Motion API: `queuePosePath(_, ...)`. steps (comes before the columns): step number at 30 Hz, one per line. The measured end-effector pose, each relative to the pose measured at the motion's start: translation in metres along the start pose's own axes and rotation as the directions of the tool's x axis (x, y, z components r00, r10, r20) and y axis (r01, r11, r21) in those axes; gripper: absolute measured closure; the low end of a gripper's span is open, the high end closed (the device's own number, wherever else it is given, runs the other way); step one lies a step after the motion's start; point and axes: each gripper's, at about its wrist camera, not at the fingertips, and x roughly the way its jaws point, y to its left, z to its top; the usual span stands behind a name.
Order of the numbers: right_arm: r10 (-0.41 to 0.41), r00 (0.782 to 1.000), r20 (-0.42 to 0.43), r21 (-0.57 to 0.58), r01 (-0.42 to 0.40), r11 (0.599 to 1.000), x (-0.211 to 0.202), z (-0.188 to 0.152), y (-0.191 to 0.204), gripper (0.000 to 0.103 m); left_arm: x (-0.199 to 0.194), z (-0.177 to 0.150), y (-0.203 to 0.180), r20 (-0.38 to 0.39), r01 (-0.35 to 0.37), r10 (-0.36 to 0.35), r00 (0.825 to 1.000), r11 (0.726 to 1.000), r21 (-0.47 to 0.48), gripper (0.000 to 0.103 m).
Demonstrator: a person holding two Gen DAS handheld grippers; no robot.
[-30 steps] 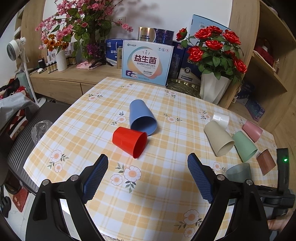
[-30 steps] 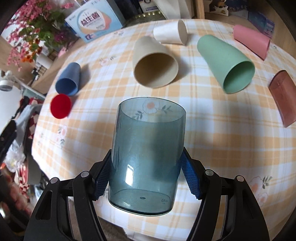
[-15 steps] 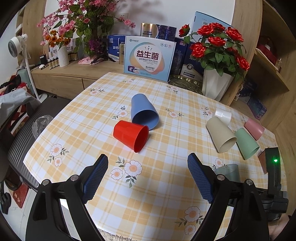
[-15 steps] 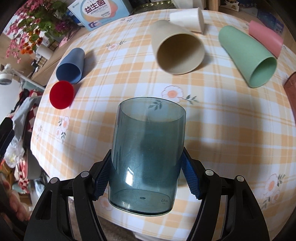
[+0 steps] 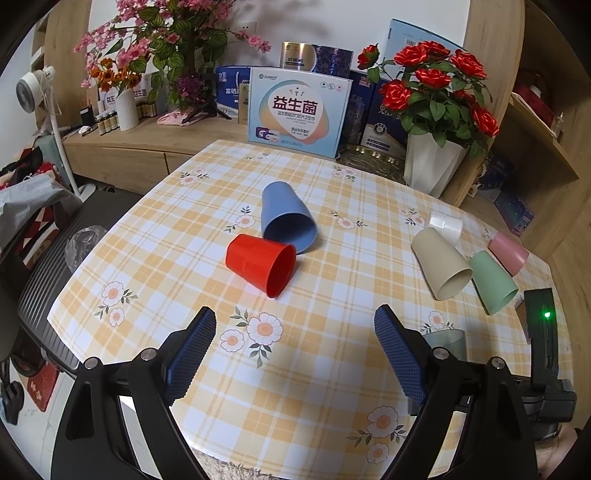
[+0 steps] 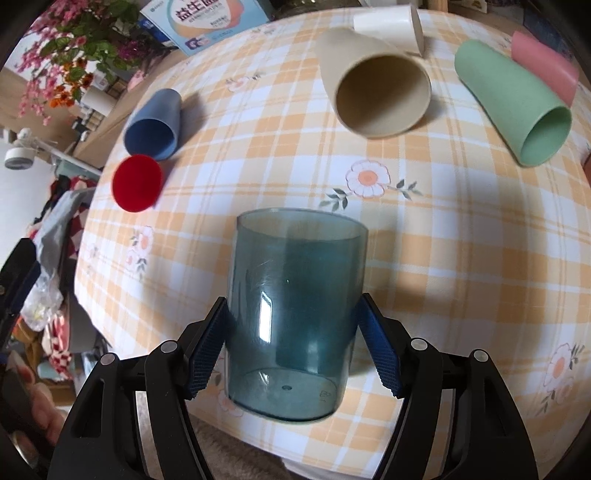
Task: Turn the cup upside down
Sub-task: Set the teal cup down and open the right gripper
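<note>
The right hand-held gripper (image 6: 293, 354) clamps the translucent blue cup (image 6: 295, 314) near the surface's (image 6: 424, 240) front edge, mouth pointing forward; the left hand-held gripper (image 5: 295, 354) gapes wide.

You face a table (image 5: 332, 369) under a yellow-and-white checked cloth printed with daisies, lit from above with soft shadows. At twelve o'clock a white wall (image 5: 332, 26) backs a low wooden sideboard (image 5: 147, 147) crowded with boxes (image 5: 299, 110). Pink blossoms (image 5: 166, 40) rise at eleven o'clock, red roses (image 5: 436, 85) in a white vase at one. Wooden shelving (image 5: 535, 147) stands at two o'clock, a white fan (image 5: 33, 85) at ten, and a dark chair (image 5: 48, 266) at nine.
</note>
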Motion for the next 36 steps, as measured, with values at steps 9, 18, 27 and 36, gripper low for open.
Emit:
queuePosePath(9,0.049,0.992,0.119,-0.01,-0.048,0.999,-0.045,0.004,-0.008,0.017,-0.009,0.001,-0.018,0.019,0.043,-0.043,0.999,0.999,0.026,0.018)
queuePosePath(18,-0.019,0.966,0.256,-0.001,0.019,1.0,-0.094,-0.005,-0.049,0.015,-0.015,-0.016,-0.052,0.019,0.103,-0.105,0.994,0.989,0.103,0.018)
queuePosePath(27,-0.089,0.908,0.409,-0.015,0.104,0.994,-0.133,-0.03,-0.078,0.015,-0.016,-0.04,-0.094,-0.003,0.151,-0.155,0.988,0.963,0.224,0.018)
queuePosePath(36,-0.175,0.869,0.462,0.017,0.189,0.982,-0.141,-0.054,-0.095,0.015,-0.004,-0.067,-0.129,-0.055,0.187,-0.179,0.982,0.931,0.312,0.018)
